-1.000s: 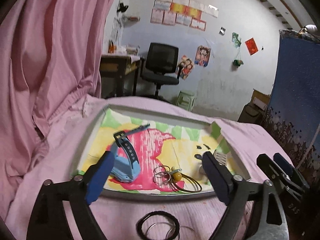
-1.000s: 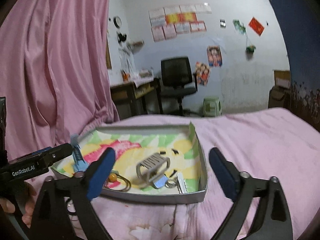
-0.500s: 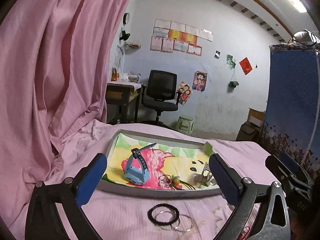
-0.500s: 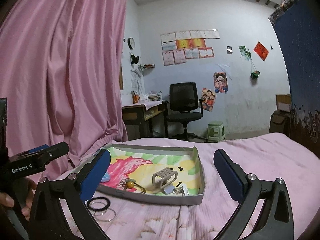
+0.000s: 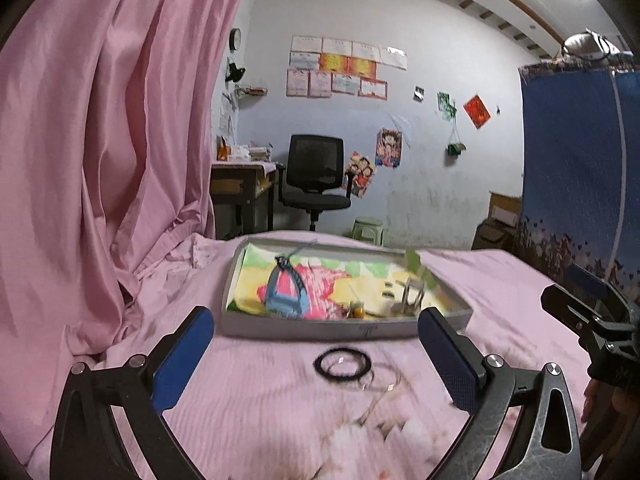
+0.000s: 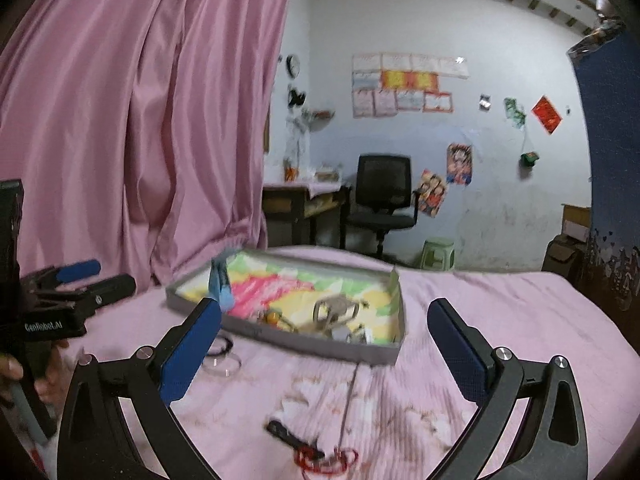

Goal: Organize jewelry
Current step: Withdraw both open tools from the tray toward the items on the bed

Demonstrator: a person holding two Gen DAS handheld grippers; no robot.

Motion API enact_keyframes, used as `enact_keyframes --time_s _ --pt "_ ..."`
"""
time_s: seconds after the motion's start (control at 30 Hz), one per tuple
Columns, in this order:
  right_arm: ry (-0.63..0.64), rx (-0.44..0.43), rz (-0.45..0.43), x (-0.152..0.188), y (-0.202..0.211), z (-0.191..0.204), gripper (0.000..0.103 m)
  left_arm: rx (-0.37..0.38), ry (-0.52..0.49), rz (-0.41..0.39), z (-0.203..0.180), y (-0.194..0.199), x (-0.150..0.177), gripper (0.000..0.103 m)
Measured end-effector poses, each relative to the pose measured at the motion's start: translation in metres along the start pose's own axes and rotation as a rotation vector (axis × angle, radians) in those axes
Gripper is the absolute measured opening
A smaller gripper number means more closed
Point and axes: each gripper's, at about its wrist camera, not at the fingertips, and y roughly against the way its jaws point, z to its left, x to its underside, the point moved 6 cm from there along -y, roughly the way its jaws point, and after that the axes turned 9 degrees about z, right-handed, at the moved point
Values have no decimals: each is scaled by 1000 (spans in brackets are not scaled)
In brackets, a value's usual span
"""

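**Both grippers held wide above the bed, jewelry tray in front of them**

A pink curtain hangs down the left side of the room, its folds meeting the pink bedsheet that carries everything here. On the sheet sits a shallow grey tray lined with a bright cartoon print. The left gripper is spread wide with nothing between its blue pads, and the right gripper is splayed just as wide and just as empty; both hover over the sheet on the near side of the tray.

Inside the tray, a blue watch lies toward the left end, its strap arching up. A silver hair clip stands toward the right end, with a small orange bead between the two, near the front wall. Small items in the tray's near right corner are too blurred to name.

Outside the tray, just beside its front wall, a black hair tie lies on the sheet, overlapping a thin clear bangle. At the near edge of the sheet lies a red cord bracelet.
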Motion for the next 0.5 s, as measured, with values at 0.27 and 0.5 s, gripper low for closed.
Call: enact_keyframes --time_s 0.27,0.5 --pt "88 -105 208 29 -28 4 102 26 -20 133 9 -18 23 103" --pt "127 -130 373 57 -50 9 101 69 11 256 15 -44 35 102"
